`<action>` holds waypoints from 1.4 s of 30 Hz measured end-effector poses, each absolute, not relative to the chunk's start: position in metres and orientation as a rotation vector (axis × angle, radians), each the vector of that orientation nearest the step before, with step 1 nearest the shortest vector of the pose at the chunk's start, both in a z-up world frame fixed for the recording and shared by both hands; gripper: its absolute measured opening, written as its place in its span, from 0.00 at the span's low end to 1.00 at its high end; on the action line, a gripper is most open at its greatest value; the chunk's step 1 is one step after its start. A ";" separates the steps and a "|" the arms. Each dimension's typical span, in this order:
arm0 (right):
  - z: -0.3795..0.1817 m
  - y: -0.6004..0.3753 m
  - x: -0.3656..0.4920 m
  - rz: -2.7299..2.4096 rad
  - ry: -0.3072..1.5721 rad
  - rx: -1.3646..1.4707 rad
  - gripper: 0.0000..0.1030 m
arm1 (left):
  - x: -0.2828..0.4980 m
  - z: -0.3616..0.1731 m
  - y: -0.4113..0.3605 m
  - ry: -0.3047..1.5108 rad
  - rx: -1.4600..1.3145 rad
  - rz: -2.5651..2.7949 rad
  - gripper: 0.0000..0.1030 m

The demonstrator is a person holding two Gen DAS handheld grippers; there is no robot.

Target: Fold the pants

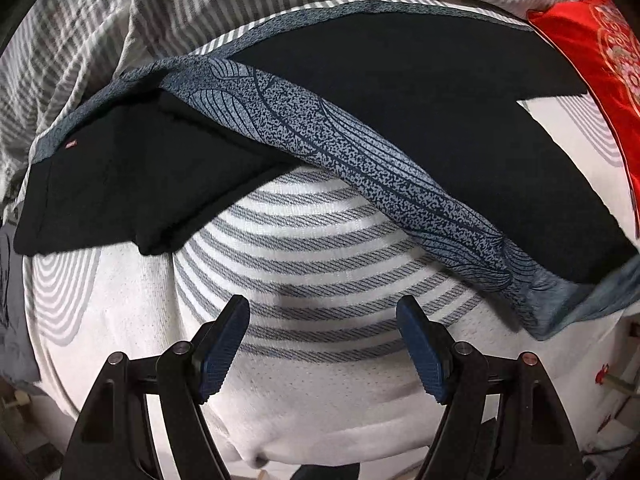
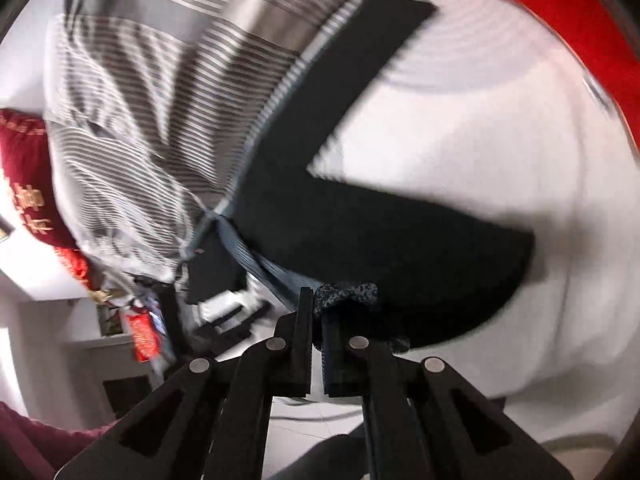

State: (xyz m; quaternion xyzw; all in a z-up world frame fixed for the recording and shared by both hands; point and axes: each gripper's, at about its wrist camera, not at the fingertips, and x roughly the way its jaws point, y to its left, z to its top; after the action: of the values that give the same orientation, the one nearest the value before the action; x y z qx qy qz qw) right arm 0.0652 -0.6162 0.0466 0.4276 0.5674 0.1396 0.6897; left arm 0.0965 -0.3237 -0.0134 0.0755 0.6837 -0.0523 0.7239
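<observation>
Left wrist view: our left gripper [image 1: 322, 342] hangs wide; the right gripper [image 2: 316, 334] pinches the limp, light pants [image 1: 400, 92] by their patterned hem.

Under me a white mattress [image 1: 312, 408] with grey stripes; on it, pants [image 1: 400, 92], blanket [image 1: 120, 12] behind them, red cushion [image 1: 592, 60] beside them.

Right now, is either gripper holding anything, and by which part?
Right gripper pinches the pants by a bunched, speckled-patterned edge; left gripper is open, holding nothing.
</observation>
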 end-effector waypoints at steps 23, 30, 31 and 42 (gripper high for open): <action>0.034 -0.699 0.355 0.189 1.269 0.632 0.03 | 0.237 0.013 -0.404 1.353 0.037 0.008 0.75; -0.012 -0.689 0.381 0.095 1.400 0.477 0.05 | 0.262 -0.009 -0.388 1.389 0.024 0.076 0.75; -0.009 -0.689 0.381 0.088 1.395 0.471 0.05 | 0.265 -0.010 -0.387 1.391 0.011 0.079 0.75; 0.056 -0.685 0.342 -0.033 1.176 0.399 0.89 | 0.288 -0.042 -0.397 1.398 0.068 0.103 0.75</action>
State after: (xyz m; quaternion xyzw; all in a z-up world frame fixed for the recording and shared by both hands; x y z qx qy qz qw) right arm 0.3417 -0.6855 0.0563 0.1869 0.5509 -0.0155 0.8132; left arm 0.2876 -0.3970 -0.0416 0.0315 0.6429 0.0475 0.7639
